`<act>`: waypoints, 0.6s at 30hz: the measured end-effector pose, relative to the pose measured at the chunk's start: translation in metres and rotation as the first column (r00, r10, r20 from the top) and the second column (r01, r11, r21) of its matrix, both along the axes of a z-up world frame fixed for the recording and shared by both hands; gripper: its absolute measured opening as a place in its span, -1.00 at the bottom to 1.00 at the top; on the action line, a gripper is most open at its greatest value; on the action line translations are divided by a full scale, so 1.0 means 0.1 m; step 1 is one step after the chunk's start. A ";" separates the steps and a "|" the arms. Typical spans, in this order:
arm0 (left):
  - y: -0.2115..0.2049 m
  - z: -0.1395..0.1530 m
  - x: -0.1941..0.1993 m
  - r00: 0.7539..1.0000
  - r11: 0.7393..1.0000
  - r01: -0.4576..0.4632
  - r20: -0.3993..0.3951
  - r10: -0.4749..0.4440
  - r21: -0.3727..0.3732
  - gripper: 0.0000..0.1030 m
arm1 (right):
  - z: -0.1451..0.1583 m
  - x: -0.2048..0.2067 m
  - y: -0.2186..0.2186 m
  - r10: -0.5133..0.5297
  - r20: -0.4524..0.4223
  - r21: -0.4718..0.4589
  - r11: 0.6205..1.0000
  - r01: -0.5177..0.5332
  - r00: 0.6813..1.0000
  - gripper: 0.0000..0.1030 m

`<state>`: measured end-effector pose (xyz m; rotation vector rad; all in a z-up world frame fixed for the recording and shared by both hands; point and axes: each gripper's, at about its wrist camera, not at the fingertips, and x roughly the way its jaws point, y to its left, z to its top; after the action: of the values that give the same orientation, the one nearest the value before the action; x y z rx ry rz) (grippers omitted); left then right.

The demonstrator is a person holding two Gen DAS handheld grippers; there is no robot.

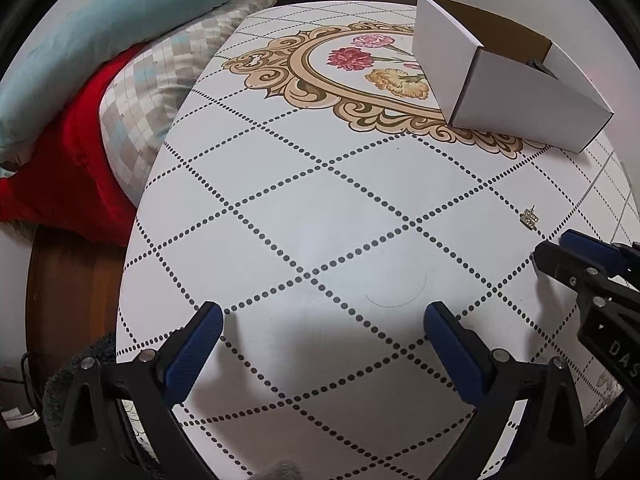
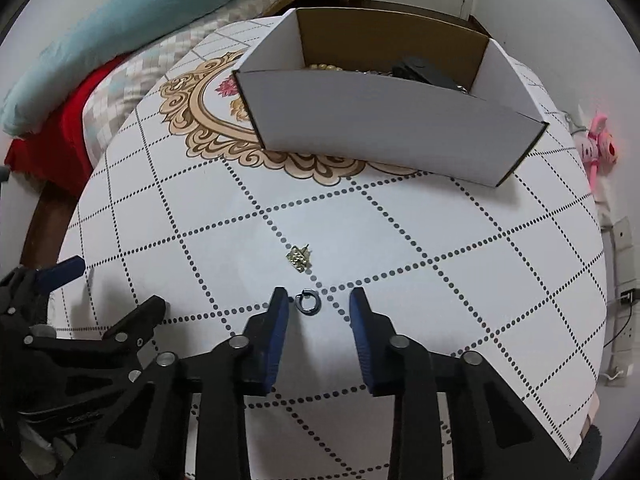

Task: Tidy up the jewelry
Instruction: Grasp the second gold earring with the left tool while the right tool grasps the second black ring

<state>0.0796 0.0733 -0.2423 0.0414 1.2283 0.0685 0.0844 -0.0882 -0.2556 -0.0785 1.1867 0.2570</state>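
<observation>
A small dark ring [image 2: 305, 303] lies on the tablecloth between the fingertips of my right gripper [image 2: 319, 300], which is open around it without touching. A gold earring [image 2: 298, 258] lies just beyond the ring; it also shows in the left wrist view [image 1: 529, 218]. The white cardboard box [image 2: 384, 120] stands farther back and holds a pearl strand [image 2: 325, 67] and dark items. My left gripper [image 1: 322, 318] is open and empty over bare tablecloth, to the left of the right gripper [image 1: 560, 250].
The round table [image 1: 280, 200] has a dotted diamond cloth with a floral medallion. A bed with blue, checked and red bedding [image 1: 100, 80] lies beyond the left edge. A pink plush toy [image 2: 600, 146] hangs at the right wall.
</observation>
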 end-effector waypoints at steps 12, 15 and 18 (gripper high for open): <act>-0.35 0.19 0.09 0.998 0.999 0.037 0.045 -0.036 -0.026 0.99 | 0.17 0.03 -0.56 -0.129 0.022 0.059 0.990 0.128 0.991 -0.76; -0.63 0.19 0.17 0.995 0.993 0.087 0.059 -0.082 -0.076 0.98 | 0.18 0.05 -0.83 -0.194 0.020 0.063 0.979 0.193 0.981 -0.76; -0.88 0.16 0.24 0.989 0.986 0.135 0.070 -0.129 -0.094 0.90 | 0.16 0.06 -1.05 -0.247 0.011 0.064 0.967 0.246 0.969 -0.76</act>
<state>0.1037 -0.0145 -0.2261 0.0345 1.1607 -0.1056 0.0902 -0.1935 -0.2400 0.1211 1.1561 0.0731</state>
